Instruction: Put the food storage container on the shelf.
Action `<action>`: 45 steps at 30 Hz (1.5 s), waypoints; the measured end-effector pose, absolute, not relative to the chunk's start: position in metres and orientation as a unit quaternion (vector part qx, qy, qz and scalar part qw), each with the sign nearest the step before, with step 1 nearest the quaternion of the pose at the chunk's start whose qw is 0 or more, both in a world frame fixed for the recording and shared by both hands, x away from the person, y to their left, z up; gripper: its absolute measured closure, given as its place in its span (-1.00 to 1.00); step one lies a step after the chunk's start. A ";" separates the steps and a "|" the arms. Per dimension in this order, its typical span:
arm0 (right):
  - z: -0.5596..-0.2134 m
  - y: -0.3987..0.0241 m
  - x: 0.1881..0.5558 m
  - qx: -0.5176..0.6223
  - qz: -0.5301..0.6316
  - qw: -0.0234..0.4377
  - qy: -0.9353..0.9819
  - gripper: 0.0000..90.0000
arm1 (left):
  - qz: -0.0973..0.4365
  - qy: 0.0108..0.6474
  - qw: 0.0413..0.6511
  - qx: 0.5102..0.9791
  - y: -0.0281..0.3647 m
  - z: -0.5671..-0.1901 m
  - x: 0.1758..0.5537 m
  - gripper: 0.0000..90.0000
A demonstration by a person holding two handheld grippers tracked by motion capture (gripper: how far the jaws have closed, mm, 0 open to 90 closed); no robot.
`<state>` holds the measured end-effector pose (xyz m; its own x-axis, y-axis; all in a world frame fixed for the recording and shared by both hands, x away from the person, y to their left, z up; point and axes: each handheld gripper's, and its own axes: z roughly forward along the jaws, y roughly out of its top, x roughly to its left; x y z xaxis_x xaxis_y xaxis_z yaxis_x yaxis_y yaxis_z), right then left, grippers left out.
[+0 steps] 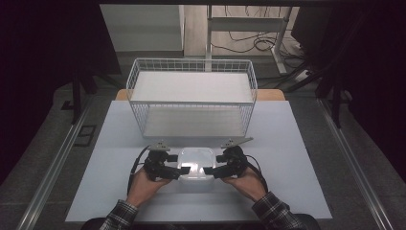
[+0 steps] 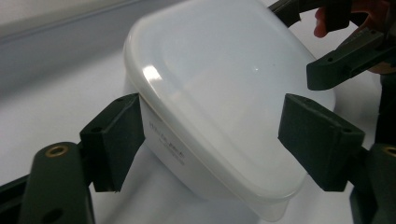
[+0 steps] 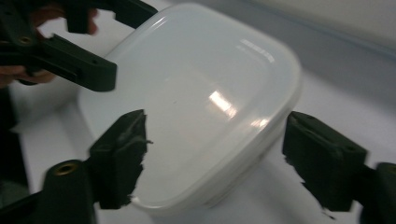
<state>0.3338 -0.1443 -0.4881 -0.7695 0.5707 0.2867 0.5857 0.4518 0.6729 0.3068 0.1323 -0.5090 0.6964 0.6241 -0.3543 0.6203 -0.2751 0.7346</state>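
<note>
High view: white translucent lidded plastic box point(image 1: 195, 164) sits on the pale grey bench point(image 1: 297, 158) at 6 o'clock of the white wire basket point(image 1: 191, 98), near but apart from it.
High view, tools: left tool point(image 1: 178, 173) at the box's 9 o'clock, right tool point(image 1: 208, 170) at its 3 o'clock, each in a hand with a plaid sleeve point(image 1: 119, 214). Judged: a two-sided approach so the box can be gripped evenly from both ends.
Left gripper view: box point(image 2: 224, 93) lies between the black jaws of the left tool point(image 2: 205, 135). Jaws stand wide apart; the left-hand one is at the rim, seemingly touching, the other hangs over the lid with a gap. Nothing clamped. The right tool point(image 2: 345, 60) is at 2 o'clock.
Left gripper view, extra: faint embossed lettering on the box wall, unreadable; not resolved from above.
Right gripper view: box point(image 3: 201, 98) between the jaws of the right tool point(image 3: 212, 158), spread wide, gap on the right-hand side; holding nothing. Slightly blurred.
Right gripper view, extra: lid seated flush all round.
Basket: seen from above; appears empty, lined shelf and floor.
</note>
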 end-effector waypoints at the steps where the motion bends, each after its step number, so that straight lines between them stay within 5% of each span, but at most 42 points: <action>1: -0.488 -0.144 0.334 -0.339 -0.399 0.009 -0.852 -0.47 | 0.002 0.391 0.458 0.798 0.133 -0.509 0.305 -0.51; 6: -0.480 -0.152 0.322 -0.361 -0.398 0.001 -0.843 0.03 | 0.011 0.406 0.455 0.792 0.137 -0.503 0.289 -0.18; 10: -0.478 -0.162 0.317 -0.404 -0.415 0.024 -0.814 0.41 | 0.020 0.425 0.463 0.777 0.141 -0.498 0.281 0.30; 16: -0.477 -0.171 0.315 -0.426 -0.446 0.005 -0.787 0.72 | 0.048 0.445 0.475 0.758 0.141 -0.496 0.277 0.75; 45: -0.464 -0.139 0.391 -0.396 -0.453 -0.092 -0.793 0.70 | 0.104 0.466 0.478 0.737 0.152 -0.484 0.355 0.75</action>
<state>0.3905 -0.1392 -0.4641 -0.6688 0.7123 0.2127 0.5456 0.2761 0.7912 0.3553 0.1524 -0.4842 0.5443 0.7865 -0.2919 0.5874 -0.1089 0.8019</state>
